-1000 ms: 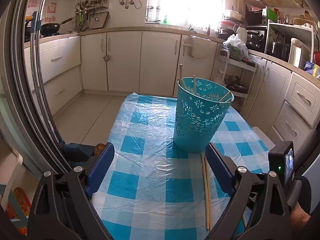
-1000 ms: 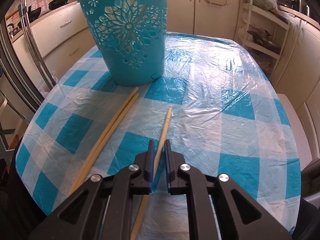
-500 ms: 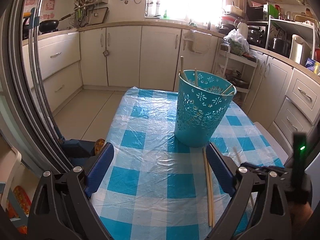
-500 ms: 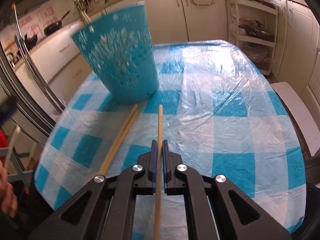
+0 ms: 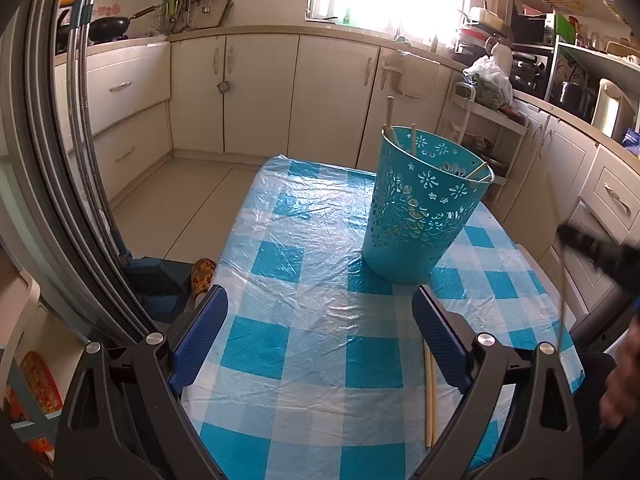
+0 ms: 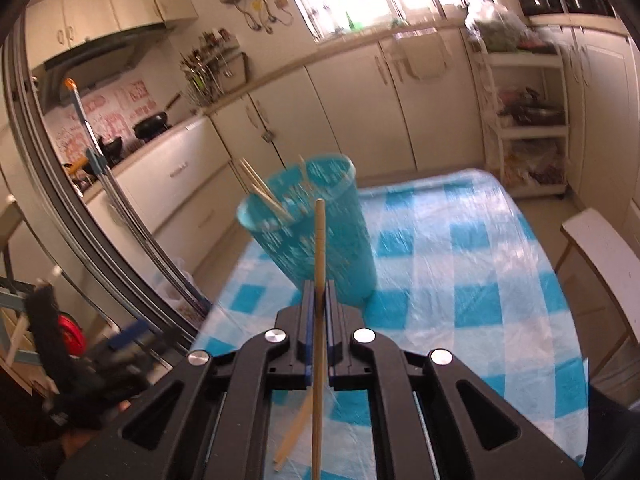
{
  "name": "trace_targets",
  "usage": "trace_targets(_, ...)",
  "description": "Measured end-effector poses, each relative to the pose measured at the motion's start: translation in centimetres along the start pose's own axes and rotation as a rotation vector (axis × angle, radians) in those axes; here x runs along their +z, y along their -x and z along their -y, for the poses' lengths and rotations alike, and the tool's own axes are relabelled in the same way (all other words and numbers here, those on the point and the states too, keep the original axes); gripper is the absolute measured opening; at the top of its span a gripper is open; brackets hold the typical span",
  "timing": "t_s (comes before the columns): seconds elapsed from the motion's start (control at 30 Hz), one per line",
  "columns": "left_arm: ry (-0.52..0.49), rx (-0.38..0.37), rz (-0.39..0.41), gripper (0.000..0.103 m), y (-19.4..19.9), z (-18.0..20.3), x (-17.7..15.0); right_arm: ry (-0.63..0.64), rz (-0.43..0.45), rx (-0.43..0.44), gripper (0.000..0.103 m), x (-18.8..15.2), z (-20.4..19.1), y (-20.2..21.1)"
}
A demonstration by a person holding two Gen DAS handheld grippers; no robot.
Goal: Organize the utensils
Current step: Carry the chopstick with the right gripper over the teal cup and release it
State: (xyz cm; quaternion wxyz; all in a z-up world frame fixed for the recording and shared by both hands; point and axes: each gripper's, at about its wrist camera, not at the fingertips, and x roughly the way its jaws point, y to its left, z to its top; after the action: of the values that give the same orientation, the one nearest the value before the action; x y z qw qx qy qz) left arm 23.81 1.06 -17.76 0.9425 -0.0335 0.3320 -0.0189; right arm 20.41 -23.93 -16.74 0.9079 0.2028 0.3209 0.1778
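The right gripper (image 6: 318, 296) clamps a single chopstick (image 6: 319, 264) above the blue-checked table (image 5: 304, 344), its tip pointing at the teal basket (image 5: 420, 216) that already holds several chopsticks; two more chopsticks (image 5: 430, 396) lie on the cloth beside the left gripper (image 5: 320, 336), whose jaws stand wide and empty

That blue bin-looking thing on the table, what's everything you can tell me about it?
The basket is teal, seemingly plastic, round and tapering toward its base, with flower-shaped cutouts across its wall. It stands upright on the blue-and-white checked tablecloth, toward the far right of the table. Several pale wooden chopsticks lean inside, their ends poking above the rim. No gripper touches it; in the right wrist view it looks blurred.
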Motion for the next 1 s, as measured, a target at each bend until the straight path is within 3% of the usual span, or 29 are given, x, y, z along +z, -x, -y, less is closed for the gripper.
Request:
trace_targets(0.17,0.005,0.001,-0.003,0.089,-0.1,0.0,-0.1,0.018,0.129,0.07,0.006,4.9,-2.4,0.9)
trace_targets(0.3,0.01,0.003,0.002,0.09,0.1,-0.1,0.0,0.024,0.234,0.07,0.006,8.2,-3.7,-0.3)
trace_targets(0.57,0.045,0.014,-0.011,0.09,-0.4,-1.1,-0.1,0.071,0.379,-0.138,0.006,11.3,-5.1,-6.4)
trace_targets(0.77,0.072,0.02,-0.032,0.091,-1.3,-1.7,-0.4,0.13,0.301,-0.226,0.006,9.5,-4.3,-11.4)
trace_targets(1.0,0.074,0.021,-0.041,0.091,-1.5,-1.6,-0.5,0.157,0.212,-0.218,0.01,6.3,-3.8,-11.8)
